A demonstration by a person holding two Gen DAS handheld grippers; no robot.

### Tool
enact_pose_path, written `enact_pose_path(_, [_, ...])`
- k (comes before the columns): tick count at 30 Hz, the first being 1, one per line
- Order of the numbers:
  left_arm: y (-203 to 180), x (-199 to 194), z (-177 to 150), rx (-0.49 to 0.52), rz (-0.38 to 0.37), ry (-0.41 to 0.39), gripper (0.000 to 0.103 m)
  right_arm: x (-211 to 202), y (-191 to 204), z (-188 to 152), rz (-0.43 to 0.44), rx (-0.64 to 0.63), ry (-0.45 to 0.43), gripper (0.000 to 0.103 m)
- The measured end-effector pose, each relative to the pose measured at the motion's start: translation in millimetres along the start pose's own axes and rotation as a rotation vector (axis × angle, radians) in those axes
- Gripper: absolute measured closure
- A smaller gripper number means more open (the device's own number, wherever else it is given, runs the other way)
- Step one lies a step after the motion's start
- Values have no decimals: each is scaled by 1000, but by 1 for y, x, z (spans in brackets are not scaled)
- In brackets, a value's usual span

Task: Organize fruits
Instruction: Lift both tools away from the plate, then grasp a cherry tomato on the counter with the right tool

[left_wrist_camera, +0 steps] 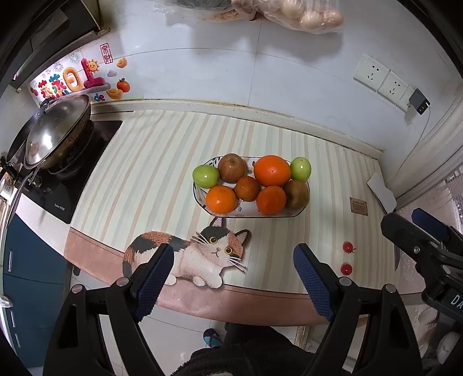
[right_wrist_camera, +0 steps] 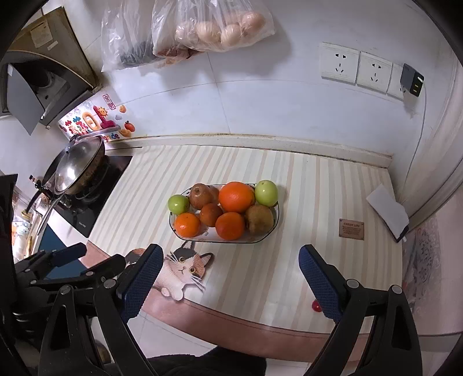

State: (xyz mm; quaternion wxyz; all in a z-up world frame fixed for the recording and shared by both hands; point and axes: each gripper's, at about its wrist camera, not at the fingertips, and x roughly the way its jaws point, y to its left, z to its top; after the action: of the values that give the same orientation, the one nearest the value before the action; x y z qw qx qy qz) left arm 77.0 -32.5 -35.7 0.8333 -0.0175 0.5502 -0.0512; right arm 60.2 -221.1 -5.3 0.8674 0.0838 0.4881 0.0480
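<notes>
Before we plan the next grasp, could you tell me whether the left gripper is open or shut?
Open. The left gripper has its blue-padded fingers spread wide apart with nothing between them, hovering at the near edge of the counter, short of the fruit plate.

To your left, a lidded wok (left_wrist_camera: 55, 130) sits on a black cooktop (left_wrist_camera: 86, 173). A striped mat (right_wrist_camera: 303, 202) with a calico cat print (left_wrist_camera: 199, 254) covers the counter. On the tiled wall you see colourful stickers (left_wrist_camera: 78, 78), white sockets (right_wrist_camera: 358, 65) with a dark charger (right_wrist_camera: 412, 79) plugged in, and plastic bags (right_wrist_camera: 202, 26) hanging above. A white folded card (right_wrist_camera: 387, 211) lies in the far right corner.
</notes>
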Motion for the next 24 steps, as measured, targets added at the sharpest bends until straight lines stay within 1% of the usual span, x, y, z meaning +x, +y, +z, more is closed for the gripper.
enact_pose_path(5, [-3,0,0,5,17,-23,19,5,-9,-2,18,25,1,6])
enact_pose_path(7, [-5,2,2,12,29,-35,19,9,-19,-6,36,58,-7,6])
enact_pose_path(10, [-13,9,7,24,37,-36,19,22,-41,-10,53,124,23,6])
enact_pose_path(11, [-16,12,8,29,36,-32,19,28,-55,-13,58,165,31,6])
enact_pose_path(13, [-27,20,11,52,36,-32,19,36,-75,-20,30,210,42,6])
enact_pose_path(16, [-51,35,14,110,36,-21,19,49,-114,-38,-54,276,53,6])
enact_pose_path(17, [-60,41,15,132,39,-16,19,57,-130,-47,-72,305,74,7])
enact_pose_path(18, [-73,51,14,165,39,-1,19,64,-142,-55,-79,330,88,11])
enact_pose_path(19, [-81,58,14,187,36,10,19,73,-155,-65,-83,358,107,18])
enact_pose_path(20, [-91,66,13,209,36,21,19,83,-167,-75,-83,384,130,24])
enact_pose_path(21, [-104,77,11,239,38,39,19,93,-177,-84,-80,408,147,33])
enact_pose_path(24, [-131,105,4,306,35,95,19,125,-202,-114,-70,480,197,42])
